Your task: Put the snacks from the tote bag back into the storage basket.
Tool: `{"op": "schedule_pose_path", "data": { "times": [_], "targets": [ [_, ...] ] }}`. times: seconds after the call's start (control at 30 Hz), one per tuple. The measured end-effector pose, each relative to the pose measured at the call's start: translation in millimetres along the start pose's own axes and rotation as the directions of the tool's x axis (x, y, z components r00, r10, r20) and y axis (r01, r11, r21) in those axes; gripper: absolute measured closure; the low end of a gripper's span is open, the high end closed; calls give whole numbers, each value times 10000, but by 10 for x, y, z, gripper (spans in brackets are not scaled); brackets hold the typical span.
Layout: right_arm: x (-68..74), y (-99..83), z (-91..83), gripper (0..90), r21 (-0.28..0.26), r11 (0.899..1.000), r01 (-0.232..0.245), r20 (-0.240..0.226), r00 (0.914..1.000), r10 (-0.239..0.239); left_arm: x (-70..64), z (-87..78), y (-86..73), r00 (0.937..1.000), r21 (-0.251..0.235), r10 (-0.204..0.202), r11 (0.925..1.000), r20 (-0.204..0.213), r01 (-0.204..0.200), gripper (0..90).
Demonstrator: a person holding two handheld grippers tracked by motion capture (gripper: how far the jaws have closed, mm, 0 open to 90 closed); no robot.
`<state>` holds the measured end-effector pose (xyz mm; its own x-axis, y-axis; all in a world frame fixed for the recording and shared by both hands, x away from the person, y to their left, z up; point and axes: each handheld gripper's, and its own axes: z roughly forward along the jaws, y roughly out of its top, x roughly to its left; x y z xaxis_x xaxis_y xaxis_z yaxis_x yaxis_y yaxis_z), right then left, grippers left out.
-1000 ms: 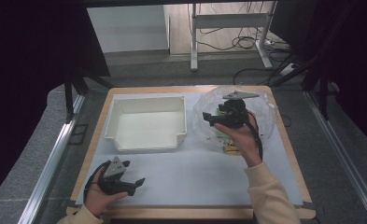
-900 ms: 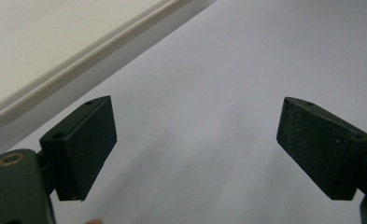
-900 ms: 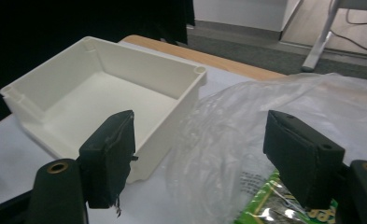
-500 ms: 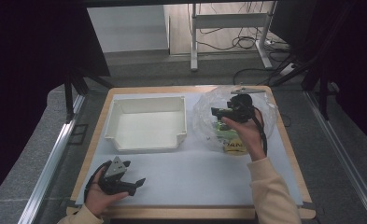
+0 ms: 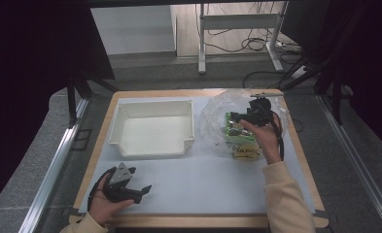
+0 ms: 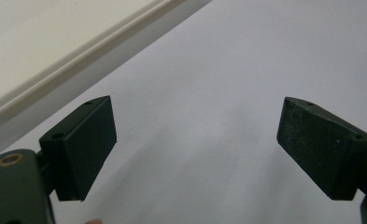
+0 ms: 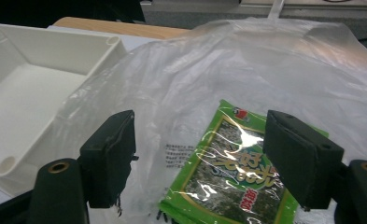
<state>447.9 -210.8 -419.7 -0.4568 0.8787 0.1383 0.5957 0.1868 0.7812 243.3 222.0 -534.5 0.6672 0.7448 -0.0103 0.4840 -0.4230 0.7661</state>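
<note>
The white tray [image 5: 152, 128] sits on the far left part of the table's white mat [image 5: 213, 179], and everything else is placed from it. To the tray's right, just beside its right wall, lies a crumpled clear plastic bag [image 5: 217, 114], and on the bag rests a green seaweed snack packet [image 7: 239, 177], with a yellowish packet [image 5: 246, 152] on the side nearer the person. The right gripper [image 5: 242, 116] hovers over the green packet, to the right of the tray, its jaws standing wide apart with nothing between them; in the right gripper view the packet lies below and between the two black pads, untouched. The right hand [image 5: 264, 138] holds it from the near side, the cream-sleeved forearm stretched forward from the table's near edge and angled slightly left toward the tray. The left gripper [image 5: 142, 191] lies low on the mat in front of the tray's near left corner, jaws open and empty, pointing right, with the left hand [image 5: 108, 201] cupped around its body. In the left gripper view the tray's rim crosses the upper left corner.
</note>
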Motion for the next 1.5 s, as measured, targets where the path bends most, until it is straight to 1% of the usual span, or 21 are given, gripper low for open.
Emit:
{"op": "schedule_pose_path", "data": {
  "times": [0.13,0.3,0.37,0.57,0.63,0.73,0.77,0.93,1.07,1.23,1.43,1.5],
  "targets": [
    [-84,-21,31,267,105,9998,-185,110,9998,184,4,-7,-2,10000,-31,5,10000,6,-5,120],
    [-152,-32,33,273,41,9992,-397,173,9991,396,3,-5,-2,10000,-22,14,10000,11,-14,120],
    [-210,-51,52,273,162,9985,-515,257,9984,510,0,1,-2,10000,7,25,10000,24,-25,119],
    [-293,-92,108,274,462,9961,-745,371,9967,728,3,-1,-3,10000,24,34,10000,25,-34,119],
    [-328,-109,133,283,557,9953,-793,507,9958,765,1,0,-4,10000,23,33,10000,36,-33,118],
    [-350,-119,146,298,594,9948,-829,616,9949,792,1,2,-4,10000,55,80,10000,50,-81,118],
    [-365,-127,159,307,657,9938,-897,677,9941,852,1,2,-4,10000,55,82,10000,50,-82,118],
    [-407,-147,194,330,803,9925,-923,835,9928,856,1,1,-4,10000,46,52,10000,47,-53,118],
    [-423,-156,204,334,923,9908,-987,861,9921,908,-1,1,-4,10000,54,70,10000,49,-70,118],
    [-450,-170,222,335,1061,9888,-1050,1009,9904,943,0,-3,-4,9999,44,82,10000,62,-82,118],
    [-472,-182,242,353,1259,9855,-1135,1164,9883,989,-3,0,-4,9999,51,117,9999,69,-117,118],
    [-476,-185,248,367,1312,9836,-1235,1175,9871,1083,-3,0,-4,9999,58,121,9999,75,-122,118]
  ]
}}
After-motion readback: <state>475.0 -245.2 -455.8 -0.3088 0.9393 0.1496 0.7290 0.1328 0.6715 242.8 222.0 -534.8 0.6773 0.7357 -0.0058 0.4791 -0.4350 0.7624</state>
